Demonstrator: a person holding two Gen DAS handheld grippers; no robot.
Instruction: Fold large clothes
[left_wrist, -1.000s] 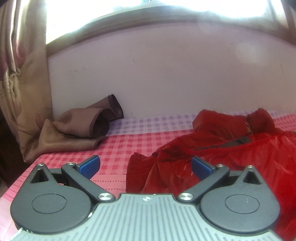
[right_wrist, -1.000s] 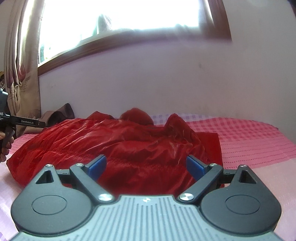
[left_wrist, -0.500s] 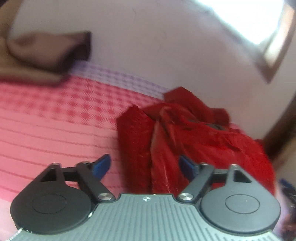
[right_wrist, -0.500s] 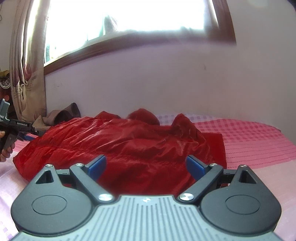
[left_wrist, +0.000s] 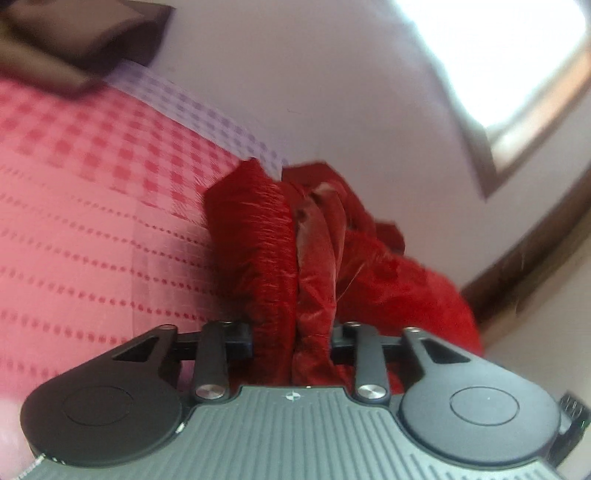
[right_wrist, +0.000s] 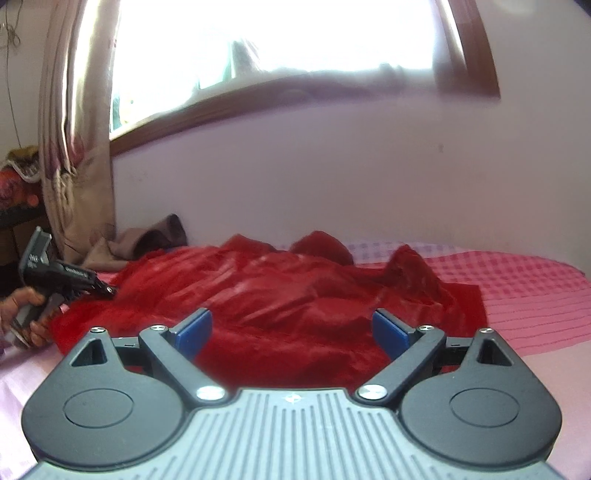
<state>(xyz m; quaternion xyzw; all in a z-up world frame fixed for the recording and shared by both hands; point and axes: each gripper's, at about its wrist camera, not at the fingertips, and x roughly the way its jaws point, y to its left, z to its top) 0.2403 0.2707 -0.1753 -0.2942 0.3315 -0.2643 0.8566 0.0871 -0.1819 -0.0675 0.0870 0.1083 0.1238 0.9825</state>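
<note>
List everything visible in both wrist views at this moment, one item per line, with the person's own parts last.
red jacket: one, red, crumpled on the bed
bedsheet: one, pink check, covering the bed
brown garment: one, brown, by the wall at the bed's far left
curtain: one, beige patterned, left of the window
window: one, brown frame, above the bed
wall: pale, behind the bed
left gripper: black, jaws just closing onto a bunched jacket edge
right gripper: black, blue pads, open, near the jacket
hand: one, holding the left gripper
</note>
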